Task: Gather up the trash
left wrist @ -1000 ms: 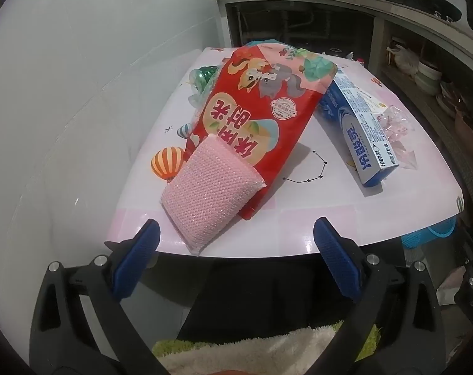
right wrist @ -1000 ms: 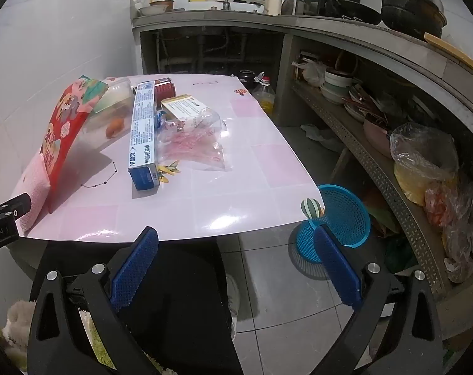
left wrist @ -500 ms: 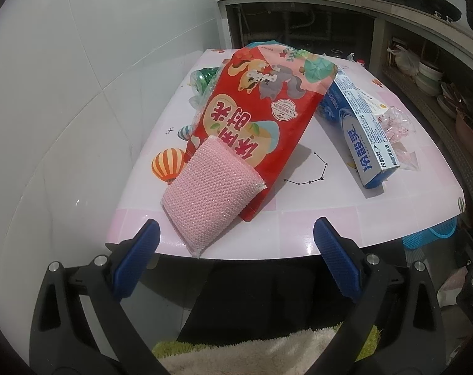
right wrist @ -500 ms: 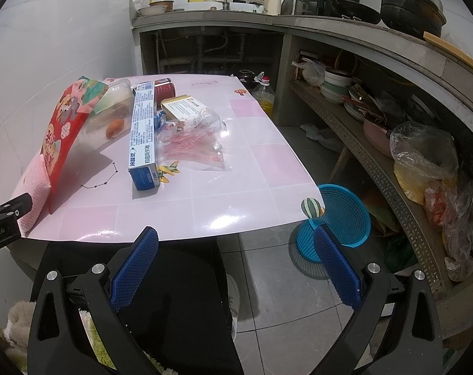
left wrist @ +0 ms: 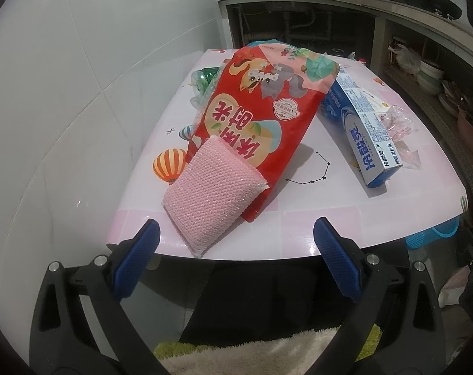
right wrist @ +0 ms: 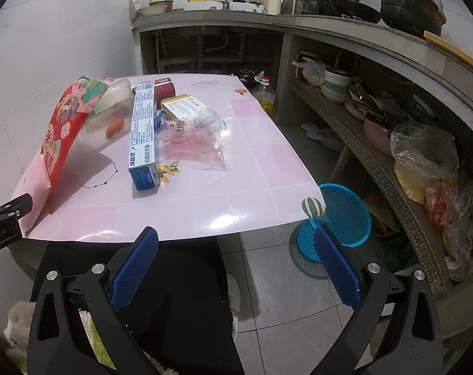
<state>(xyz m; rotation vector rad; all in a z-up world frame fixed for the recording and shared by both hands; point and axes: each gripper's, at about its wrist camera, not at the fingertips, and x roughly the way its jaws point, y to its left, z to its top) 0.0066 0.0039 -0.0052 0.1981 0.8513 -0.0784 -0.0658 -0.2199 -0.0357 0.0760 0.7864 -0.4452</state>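
A pink scouring pad (left wrist: 213, 187) leans on a red snack bag (left wrist: 261, 115) at the near left of the pink table (left wrist: 299, 231). A long blue-and-white box (left wrist: 366, 128) lies to the right, beside a crumpled clear plastic bag (left wrist: 399, 128). My left gripper (left wrist: 235, 250) is open just short of the table's near edge, in front of the pad. In the right wrist view the red bag (right wrist: 64, 125), the box (right wrist: 142, 134), the clear bag (right wrist: 192, 147) and a red can (right wrist: 164, 87) lie on the table. My right gripper (right wrist: 235, 250) is open, below the table edge.
A blue mesh basket (right wrist: 336, 218) stands on the floor at the table's near right corner. A clear container (right wrist: 111, 115) with something orange lies behind the red bag. Shelves (right wrist: 377, 162) full of bowls and bags run along the right. A tiled wall (left wrist: 64, 93) bounds the left.
The left wrist view has shifted slightly, with the table a little lower in frame. Both grippers stay open and nothing on the table has moved.
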